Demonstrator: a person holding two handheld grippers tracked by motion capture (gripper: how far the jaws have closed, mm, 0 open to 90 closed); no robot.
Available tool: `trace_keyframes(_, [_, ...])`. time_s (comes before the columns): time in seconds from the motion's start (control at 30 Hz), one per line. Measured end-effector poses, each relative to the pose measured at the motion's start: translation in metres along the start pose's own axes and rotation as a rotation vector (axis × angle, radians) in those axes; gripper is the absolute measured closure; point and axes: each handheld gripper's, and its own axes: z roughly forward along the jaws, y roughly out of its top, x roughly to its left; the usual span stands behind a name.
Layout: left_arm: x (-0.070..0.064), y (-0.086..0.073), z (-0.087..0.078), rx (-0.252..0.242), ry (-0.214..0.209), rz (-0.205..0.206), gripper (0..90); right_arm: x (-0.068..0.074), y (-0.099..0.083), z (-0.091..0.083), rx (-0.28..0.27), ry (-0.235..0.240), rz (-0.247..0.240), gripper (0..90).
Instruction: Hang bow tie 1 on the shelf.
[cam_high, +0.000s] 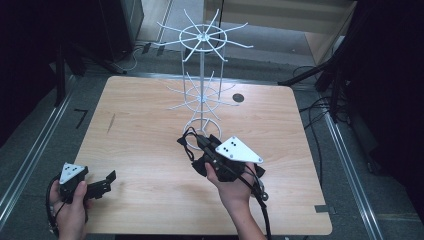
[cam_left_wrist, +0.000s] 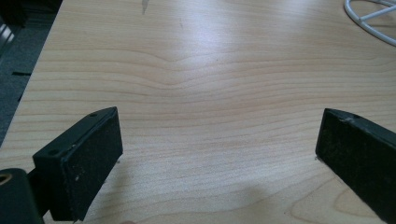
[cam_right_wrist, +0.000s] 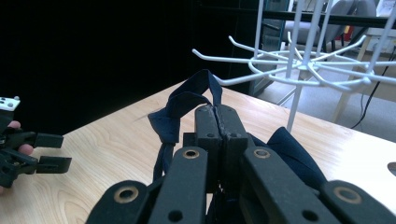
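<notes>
- The tabletop (cam_high: 150, 150) is pale wood with rounded corners; a small dark round hole (cam_high: 238, 98) sits toward 1 o'clock of its middle in the high view.
- A white wire rack (cam_high: 201, 75) stands upright at about 12 o'clock on the tabletop — a thin central pole on a ring base, with two tiers of spokes that curl up at the tips.
- The right gripper (cam_high: 202, 142) is near the middle of the tabletop, just at 6 o'clock of the rack's base, held by the right hand (cam_high: 232, 187) with its grey three-cornered plate on top.
- In the right gripper view its jaws are pressed together on a dark navy fabric strap (cam_right_wrist: 187, 100), which loops up above the jaw tips and hangs down at both sides; more of the same dark cloth bunches below the jaws.
- The rack's lower tier of spokes spreads at 1 o'clock beyond those jaws, apart from the strap.
- The left gripper (cam_high: 107, 182) is at 8 o'clock, at the tabletop's near edge, held by the left hand (cam_high: 67, 210).
- Its jaws stand wide apart with nothing between them — bare wood shows in the gap, and a curve of the rack's white base ring lies at 1 o'clock in its view.
</notes>
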Motion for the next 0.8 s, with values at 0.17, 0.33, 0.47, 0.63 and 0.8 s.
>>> trace_keyframes(0.17, [0.0, 0.0, 0.0, 0.003, -0.001, -0.001, 1.0, 0.003, 0.005, 0.003, -0.007, 0.004, -0.01, 90.0])
trace_keyframes(0.33, [0.0, 0.0, 0.0, 0.001, -0.003, -0.004, 1.0, 0.006, 0.008, 0.007, -0.008, 0.007, -0.016, 90.0])
trace_keyframes(0.47, [0.0, 0.0, 0.0, 0.001, -0.004, -0.005, 1.0, 0.005, 0.009, 0.009, -0.005, -0.002, -0.018, 90.0])
trace_keyframes(0.63, [0.0, 0.0, 0.0, 0.002, -0.004, -0.005, 1.0, 0.003, 0.01, 0.012, 0.005, -0.013, -0.02, 90.0])
trace_keyframes(0.8, [0.001, 0.0, 0.0, 0.003, -0.003, -0.006, 1.0, 0.001, 0.008, 0.017, 0.02, -0.026, -0.022, 90.0])
